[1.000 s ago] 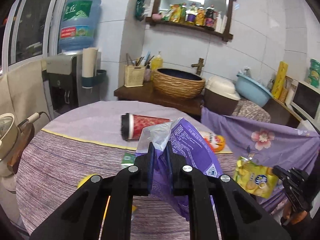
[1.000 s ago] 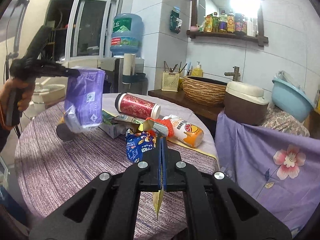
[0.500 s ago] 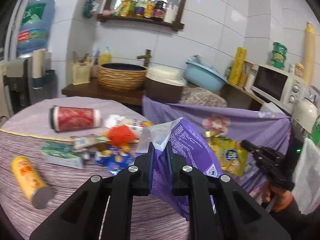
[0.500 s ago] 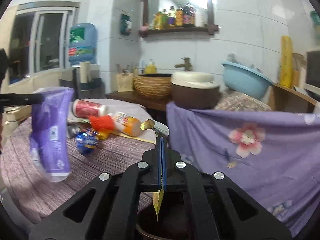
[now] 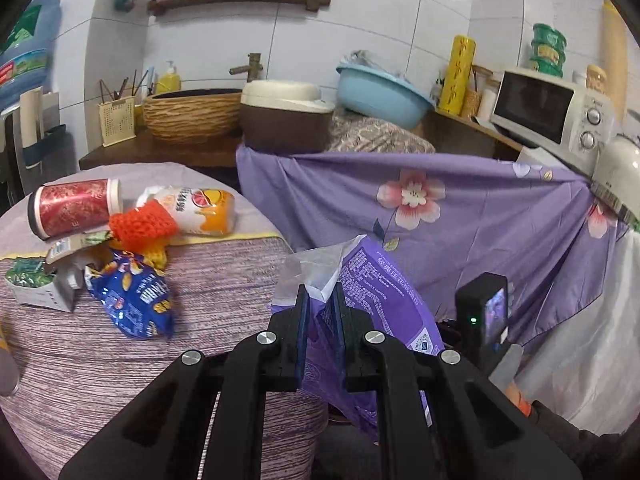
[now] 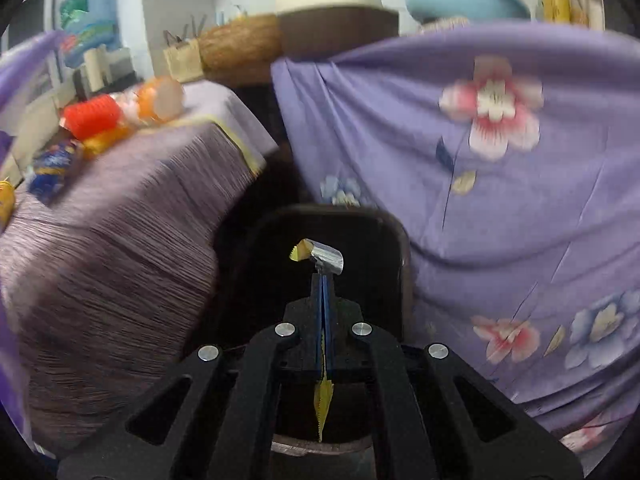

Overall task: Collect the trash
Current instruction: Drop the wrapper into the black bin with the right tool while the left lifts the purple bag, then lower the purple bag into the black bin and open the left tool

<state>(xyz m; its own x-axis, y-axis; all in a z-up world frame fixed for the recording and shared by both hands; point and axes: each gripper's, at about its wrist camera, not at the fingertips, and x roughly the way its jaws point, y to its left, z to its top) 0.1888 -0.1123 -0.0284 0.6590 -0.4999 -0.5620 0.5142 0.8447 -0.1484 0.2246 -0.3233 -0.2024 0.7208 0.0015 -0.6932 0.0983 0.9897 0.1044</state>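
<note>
Jaws on the right gripper (image 6: 322, 280) were clenched flat on a thin yellow and silver foil wrapper (image 6: 320, 257), its crumpled top poking out above the tips and a serrated yellow strip hanging below. Over the past second that gripper had swung away from the round desk under its purple woven cloth (image 6: 120, 240) and now pointed down at a dark brown, round-cornered bin (image 6: 384, 240) on the floor just beside the desk, with the wrapper right over the bin's mouth. The view was blurred, so the motion was likely not finished.

Jaws on the left gripper (image 5: 320, 300) were clamped on the clear top edge of a large purple plastic bag with white print (image 5: 384, 292), which hung off the desk's right edge; it too had turned away from the desk in that time.

On the desk, left of the bag, lay a blue crisp packet (image 5: 136, 300), an orange knitted sleeve (image 5: 140, 224), a red cylindrical tin (image 5: 72, 208), an orange-label drink bottle (image 5: 200, 208) and a green and white carton (image 5: 36, 284).

Judging from this, both pieces were about to be dropped in the bin, and the desk items remained to collect.
</note>
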